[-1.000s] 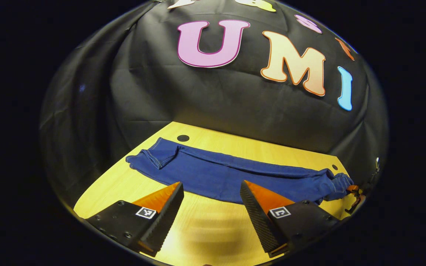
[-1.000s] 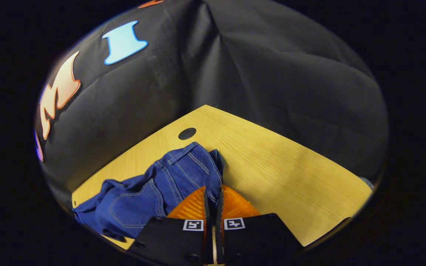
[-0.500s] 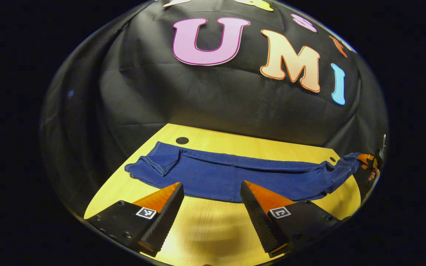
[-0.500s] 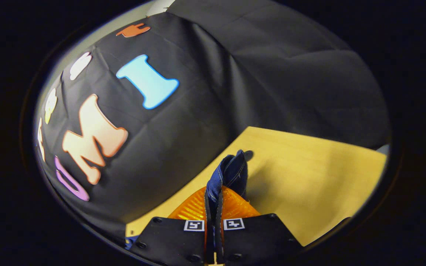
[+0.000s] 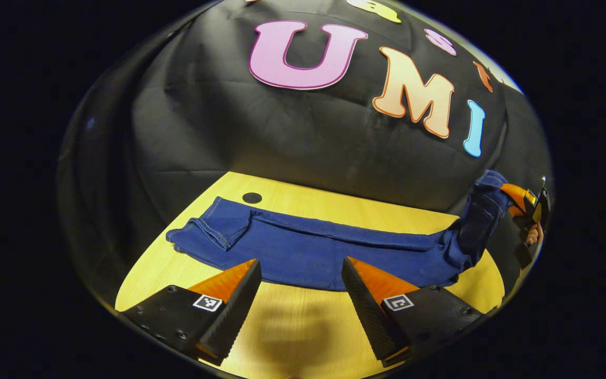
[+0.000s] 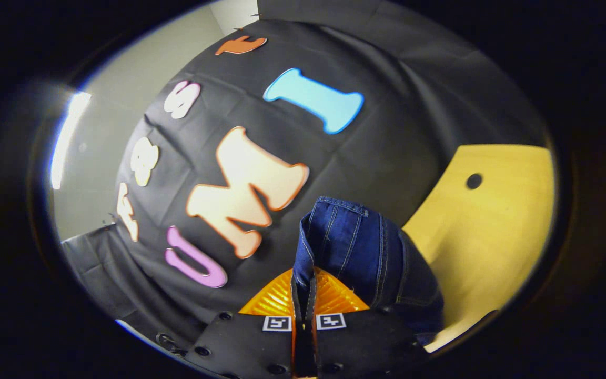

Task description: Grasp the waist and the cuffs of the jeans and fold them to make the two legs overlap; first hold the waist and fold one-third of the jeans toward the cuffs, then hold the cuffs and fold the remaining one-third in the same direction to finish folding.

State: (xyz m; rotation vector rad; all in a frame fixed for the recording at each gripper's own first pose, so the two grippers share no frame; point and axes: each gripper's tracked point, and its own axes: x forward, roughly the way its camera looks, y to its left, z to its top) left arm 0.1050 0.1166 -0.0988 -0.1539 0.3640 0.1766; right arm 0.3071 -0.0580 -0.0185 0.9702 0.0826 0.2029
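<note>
Blue jeans lie lengthwise across the wooden table, legs overlapped, cuffs at the left in the left gripper view. Their waist is lifted off the table at the far right, pinched by my right gripper. In the right gripper view the waist stands up between the fingers of my right gripper, which is shut on it. My left gripper hovers open just in front of the jeans' near edge, nothing between its fingers.
A black hole in the tabletop sits behind the cuffs; another hole shows in the right gripper view. A hand holds the right gripper at the far right. The black cloth wall backs the table closely.
My right gripper has lifted the waist up off the table and tilted upward. The jeans' right end now hangs raised. My left gripper has barely moved and stays open.
</note>
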